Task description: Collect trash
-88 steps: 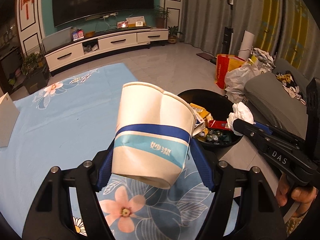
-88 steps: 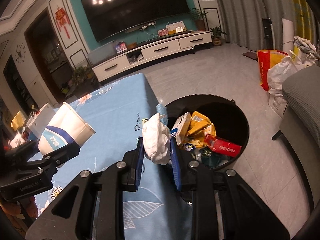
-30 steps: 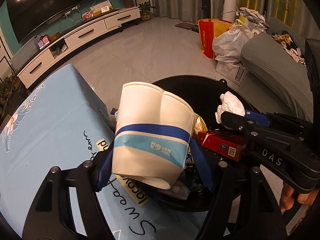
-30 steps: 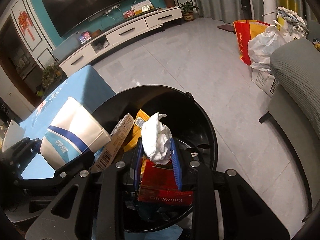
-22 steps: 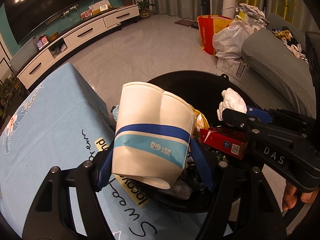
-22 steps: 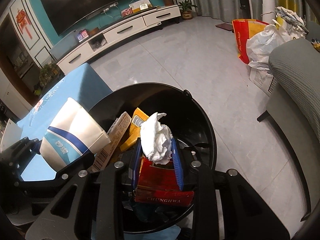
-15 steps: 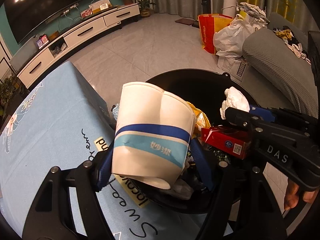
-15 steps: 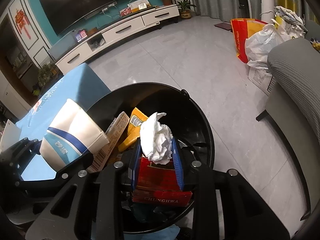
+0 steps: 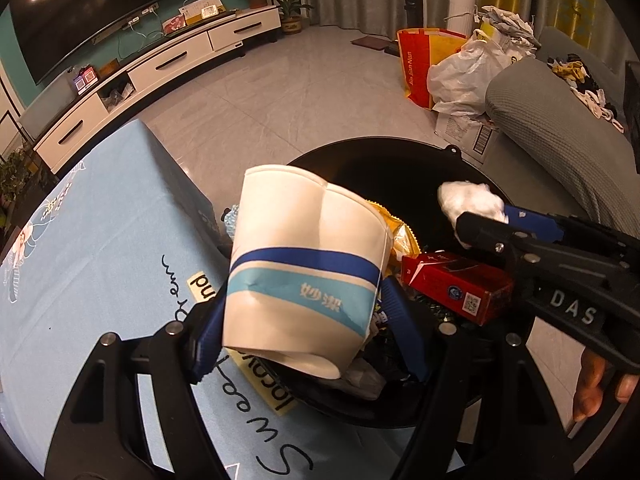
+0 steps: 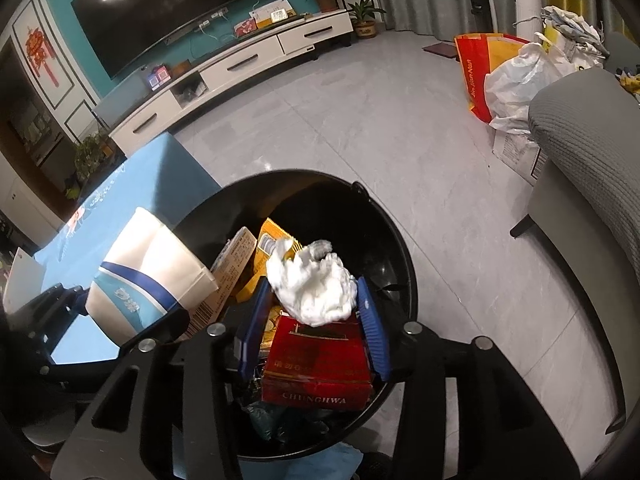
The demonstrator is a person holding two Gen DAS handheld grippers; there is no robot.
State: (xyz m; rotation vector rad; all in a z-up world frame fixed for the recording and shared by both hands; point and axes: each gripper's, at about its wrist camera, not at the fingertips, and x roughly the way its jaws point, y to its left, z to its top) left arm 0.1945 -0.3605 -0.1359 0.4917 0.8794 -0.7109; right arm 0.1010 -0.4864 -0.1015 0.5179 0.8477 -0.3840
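A white paper cup (image 9: pixel 304 264) with a blue band, dented at its rim, is clamped in my left gripper (image 9: pixel 306 320), which hangs over the near edge of the black round trash bin (image 9: pixel 360 152). My right gripper (image 10: pixel 312 312) is above the same bin (image 10: pixel 396 248), and its jaws are opening. A crumpled white tissue (image 10: pixel 316 292) sits loosely between the blue pads (image 10: pixel 370 320), puffed out and blurred. From the left wrist, the tissue (image 9: pixel 468 200) shows at the tip of the right gripper (image 9: pixel 484 216). A red cigarette box (image 10: pixel 320 360) lies just below it in the bin.
The bin holds several packets and boxes. A table with a blue flowered cloth (image 9: pixel 100 240) borders it on the left. A grey sofa (image 10: pixel 592 152), a red-yellow bag (image 10: pixel 476 76) and a white plastic bag (image 10: pixel 520 80) stand to the right. A white TV cabinet (image 10: pixel 240 68) lines the far wall.
The right jaws have parted and the tissue, pinched narrow before, has spread out loose between them. The cup and left gripper have not moved.
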